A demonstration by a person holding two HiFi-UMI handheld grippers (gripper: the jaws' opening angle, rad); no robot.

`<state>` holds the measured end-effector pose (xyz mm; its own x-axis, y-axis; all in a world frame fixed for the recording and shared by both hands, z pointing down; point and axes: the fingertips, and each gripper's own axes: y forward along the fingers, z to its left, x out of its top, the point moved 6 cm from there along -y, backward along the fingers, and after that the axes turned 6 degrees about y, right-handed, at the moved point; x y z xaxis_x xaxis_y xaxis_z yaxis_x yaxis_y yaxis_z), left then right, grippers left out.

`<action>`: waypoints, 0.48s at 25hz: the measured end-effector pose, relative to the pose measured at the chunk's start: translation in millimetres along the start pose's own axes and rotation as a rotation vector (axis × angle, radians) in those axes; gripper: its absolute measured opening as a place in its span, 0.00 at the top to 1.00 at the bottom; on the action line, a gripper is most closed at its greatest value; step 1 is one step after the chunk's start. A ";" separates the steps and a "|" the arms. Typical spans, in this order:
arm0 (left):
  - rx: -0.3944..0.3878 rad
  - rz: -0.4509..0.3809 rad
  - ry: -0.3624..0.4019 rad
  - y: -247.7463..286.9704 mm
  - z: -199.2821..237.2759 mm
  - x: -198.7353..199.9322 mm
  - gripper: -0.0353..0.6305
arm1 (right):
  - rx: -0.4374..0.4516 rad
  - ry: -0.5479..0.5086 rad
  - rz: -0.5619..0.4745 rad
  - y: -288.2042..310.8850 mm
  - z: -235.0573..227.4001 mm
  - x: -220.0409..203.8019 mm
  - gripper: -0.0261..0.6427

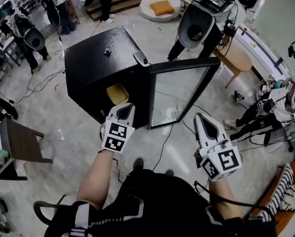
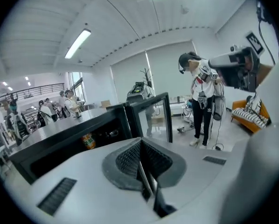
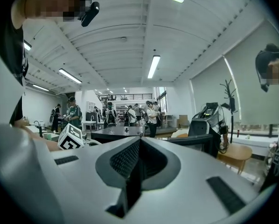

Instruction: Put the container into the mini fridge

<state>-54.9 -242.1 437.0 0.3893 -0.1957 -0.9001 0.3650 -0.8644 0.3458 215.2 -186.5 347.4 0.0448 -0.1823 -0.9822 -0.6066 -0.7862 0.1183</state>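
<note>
The black mini fridge (image 1: 100, 65) stands on the floor with its glass door (image 1: 179, 90) swung open to the right. A yellow container (image 1: 117, 94) sits inside the fridge, near the front of the opening. My left gripper (image 1: 124, 107) hangs just in front of that opening, shut and holding nothing; its pads (image 2: 140, 149) meet in the left gripper view. That view shows the container (image 2: 87, 141) in the dark interior. My right gripper (image 1: 202, 117) is shut and empty, in front of the door's free edge.
A grey machine on legs (image 1: 202, 21) stands behind the door, beside a round wooden table (image 1: 236, 58). Cables trail over the floor around the fridge. A dark side table (image 1: 19, 142) is at the left. Several people stand around the room.
</note>
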 end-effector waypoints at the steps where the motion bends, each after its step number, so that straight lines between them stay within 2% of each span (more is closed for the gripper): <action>1: 0.015 -0.025 -0.028 -6.4 -1.1 7.6 0.93 | 0.005 0.000 -0.002 -0.6 -1.1 0.3 0.94; 3: 0.032 -0.070 -0.073 -17.7 -5.4 19.6 0.93 | 0.012 0.002 -0.007 -2.6 -4.4 1.5 0.94; 7: 0.055 -0.131 -0.097 -39.0 -12.7 43.2 0.94 | 0.027 0.004 -0.029 -6.6 -9.8 6.4 0.94; 12: 0.089 -0.232 -0.196 -71.0 -19.7 69.4 0.94 | 0.043 0.001 -0.039 -9.8 -14.9 9.7 0.94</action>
<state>-37.1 -185.2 355.2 0.1310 -0.0661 -0.9892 0.3463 -0.9319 0.1082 233.5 -189.4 338.9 0.0696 -0.1529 -0.9858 -0.6382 -0.7663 0.0738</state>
